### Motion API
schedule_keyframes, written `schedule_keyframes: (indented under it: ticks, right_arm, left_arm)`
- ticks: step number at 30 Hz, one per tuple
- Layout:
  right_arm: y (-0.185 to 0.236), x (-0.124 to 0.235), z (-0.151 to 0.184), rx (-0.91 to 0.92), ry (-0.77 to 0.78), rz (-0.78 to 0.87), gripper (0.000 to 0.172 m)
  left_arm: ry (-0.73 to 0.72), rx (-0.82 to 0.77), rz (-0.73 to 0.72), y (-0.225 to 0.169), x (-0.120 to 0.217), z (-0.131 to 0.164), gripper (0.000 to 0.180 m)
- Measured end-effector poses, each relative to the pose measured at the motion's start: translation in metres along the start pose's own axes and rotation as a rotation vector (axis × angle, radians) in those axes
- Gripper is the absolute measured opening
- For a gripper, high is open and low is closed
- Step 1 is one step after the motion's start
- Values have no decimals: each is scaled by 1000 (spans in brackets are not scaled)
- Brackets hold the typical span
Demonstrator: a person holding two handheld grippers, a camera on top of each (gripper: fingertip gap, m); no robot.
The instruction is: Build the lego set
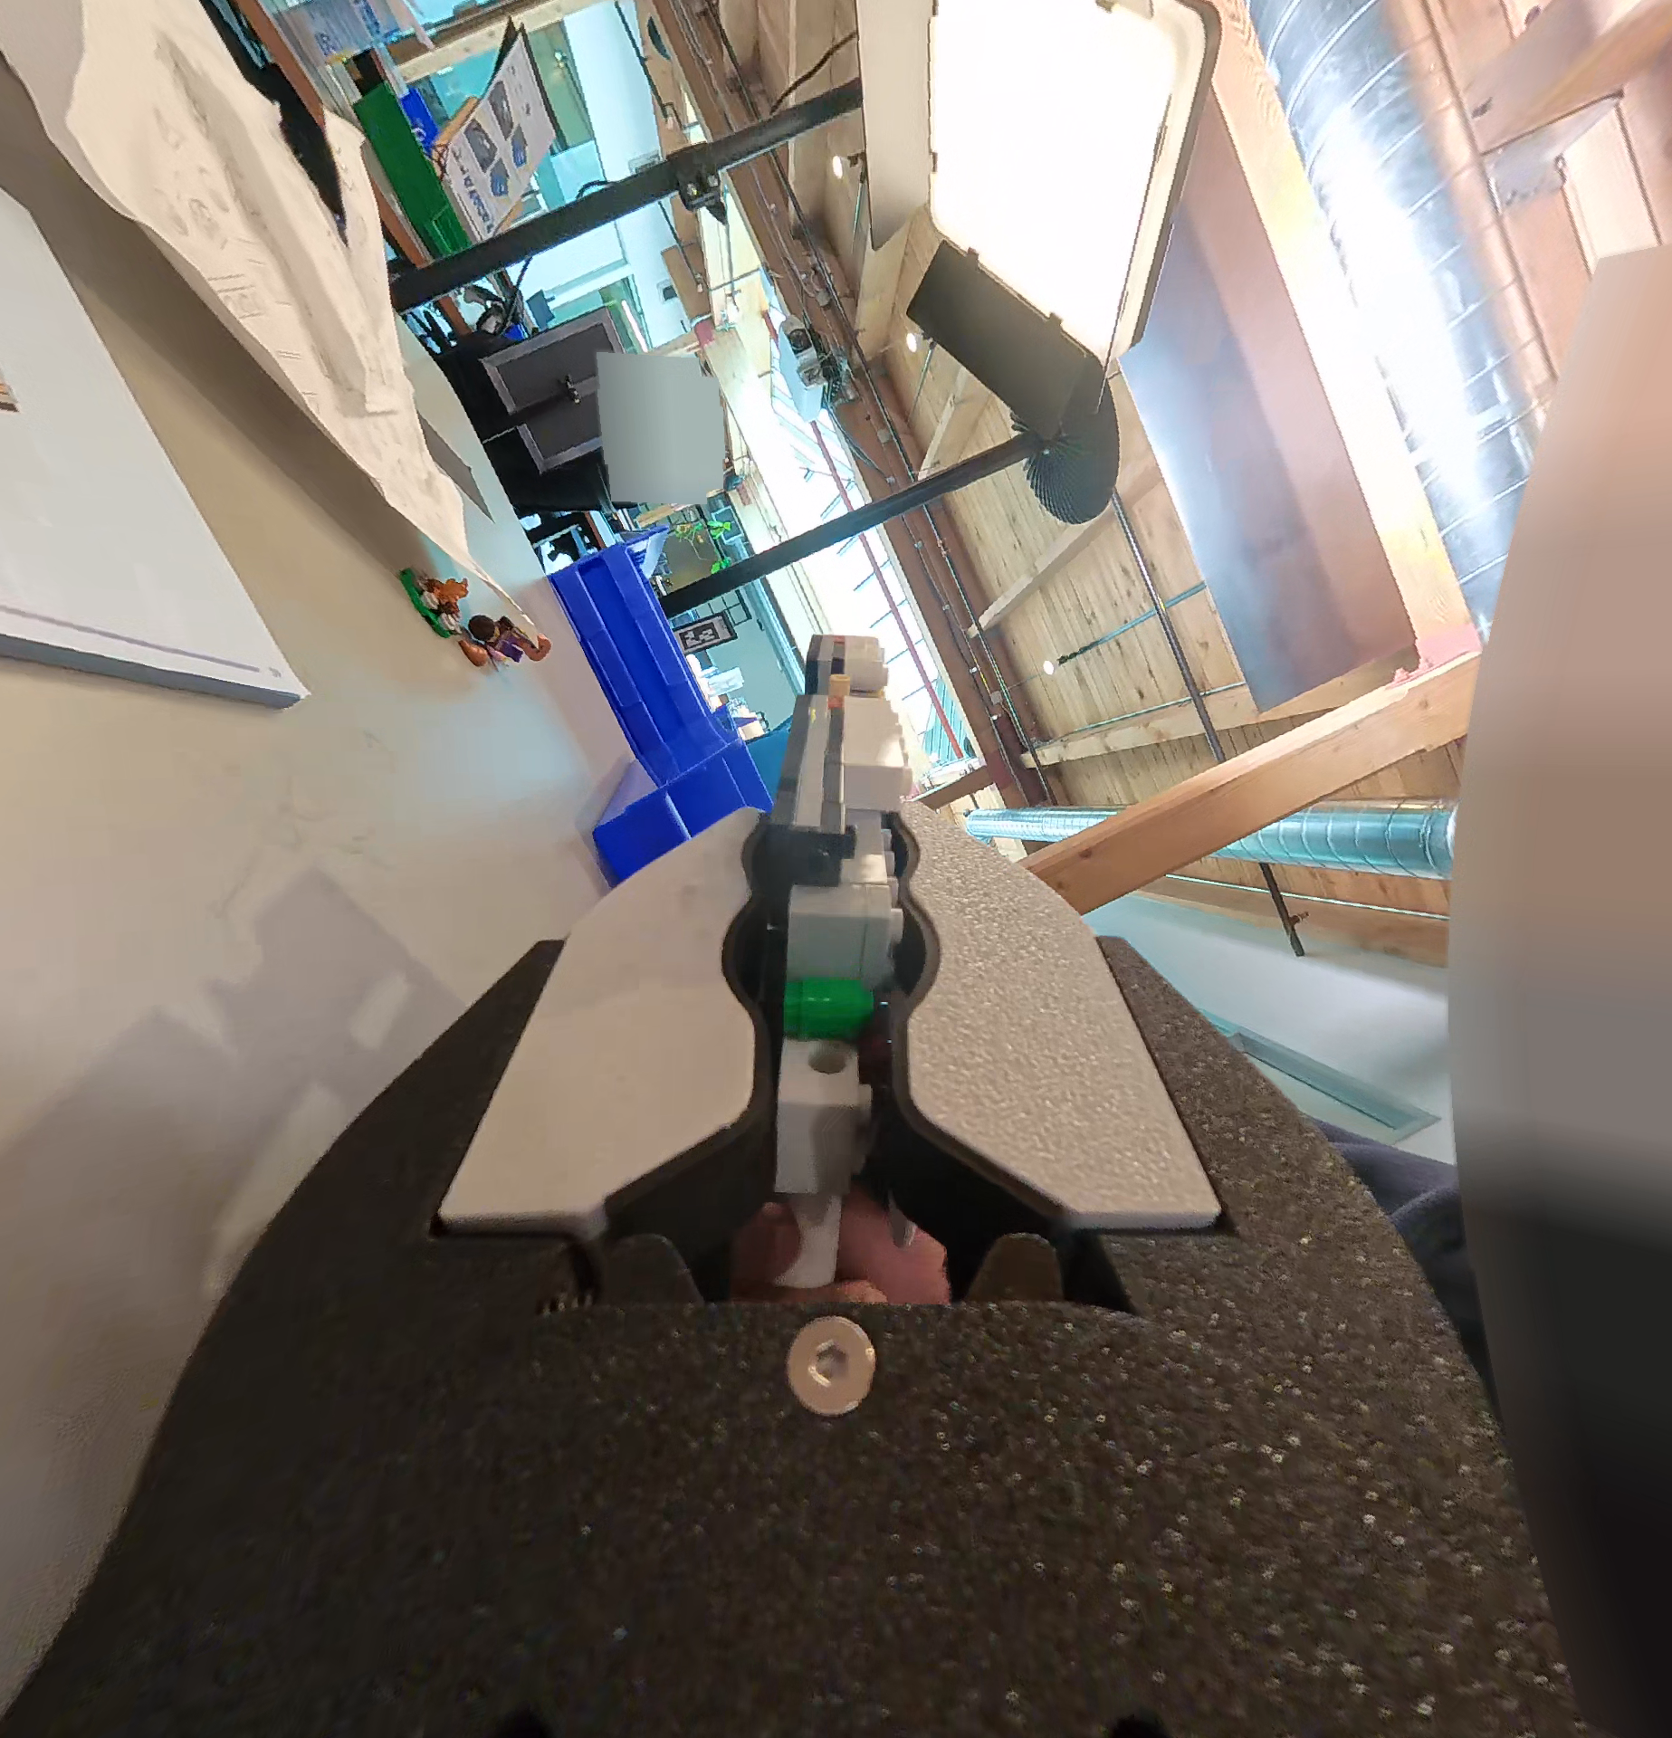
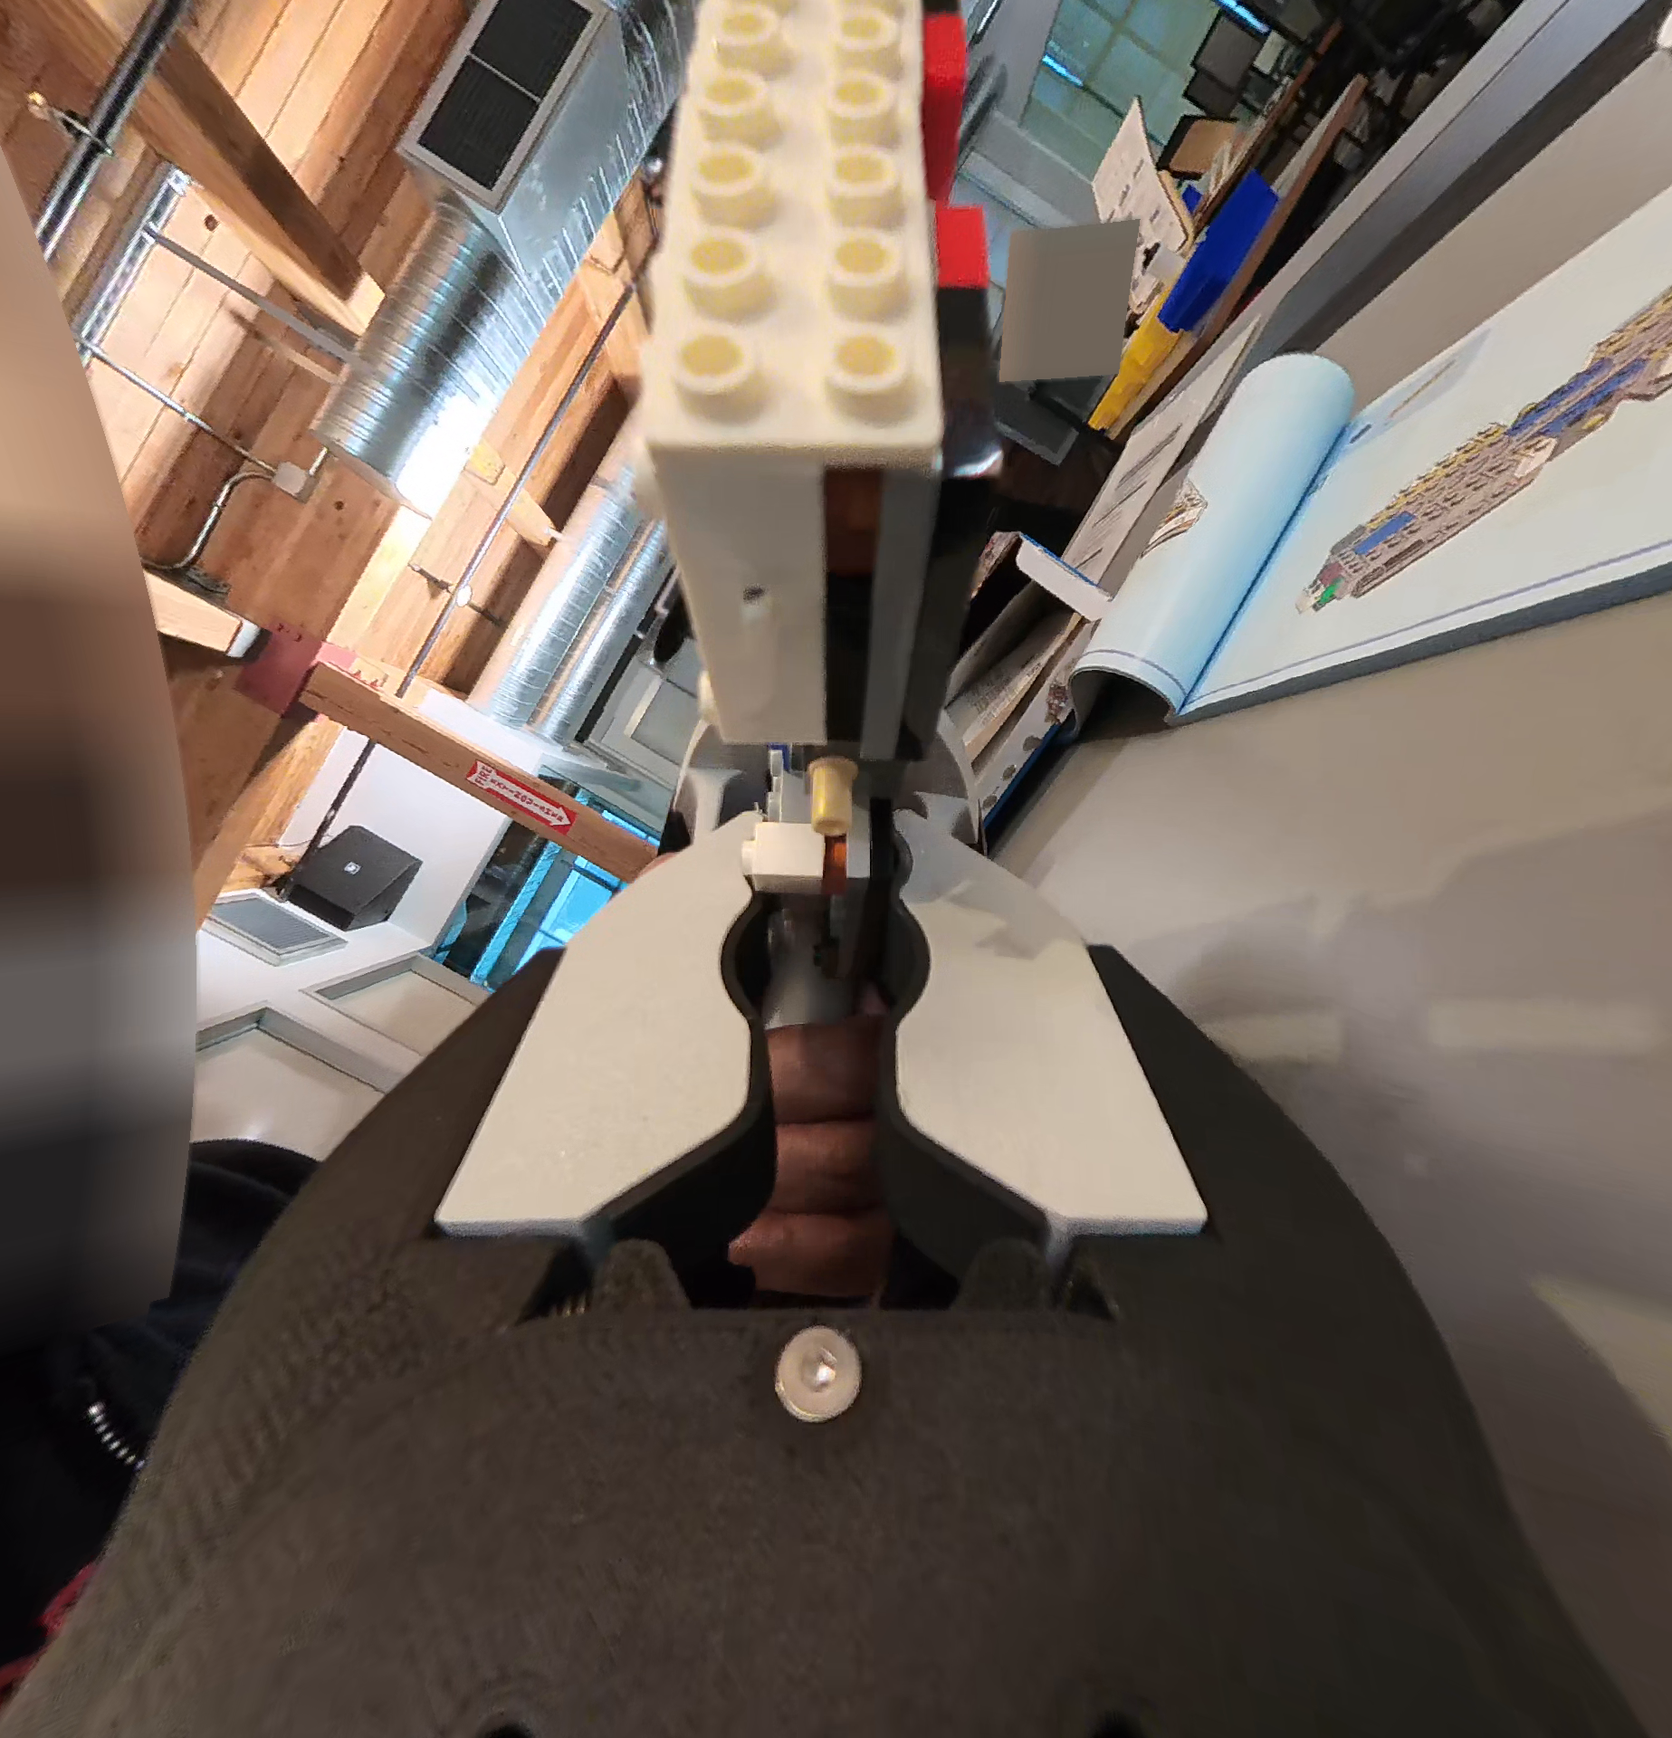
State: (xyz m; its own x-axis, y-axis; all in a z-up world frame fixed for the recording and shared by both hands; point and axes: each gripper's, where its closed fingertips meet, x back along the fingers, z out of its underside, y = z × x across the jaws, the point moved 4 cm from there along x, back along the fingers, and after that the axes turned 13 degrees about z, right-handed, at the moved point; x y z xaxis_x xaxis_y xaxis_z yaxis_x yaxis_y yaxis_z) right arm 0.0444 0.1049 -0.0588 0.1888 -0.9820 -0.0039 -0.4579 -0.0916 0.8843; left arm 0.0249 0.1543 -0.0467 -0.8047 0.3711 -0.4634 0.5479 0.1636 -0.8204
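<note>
Both tools clench one long grey, white and black toy-brick assembly (image 1: 836, 799) held above the counter (image 1: 202, 893): left tool (image 1: 827, 837), right tool (image 2: 818, 846). Uneven pulling might snap bricks apart.

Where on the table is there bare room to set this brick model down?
Bare grey table lies below the open instruction book; in the left wrist view, more between that book and the blue bins. It is crowded by the minifigures and loose sheets.
</note>
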Motion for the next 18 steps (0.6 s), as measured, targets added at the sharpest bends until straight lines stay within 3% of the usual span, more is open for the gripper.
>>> schedule_keyframes:
  ticks: [10,14,18]
  right_arm:
    - [-6,-1,3,-7,19,85,22]
    - [-9,1,9,95,129,239,46]
    - [-3,20,12,229,243,345,51]
  left_arm:
    - [-19,76,-25,10,5,1,19]
    - [-105,132,-22,16,13,-8,19]
    - [-145,113,-32,15,19,-20,19]
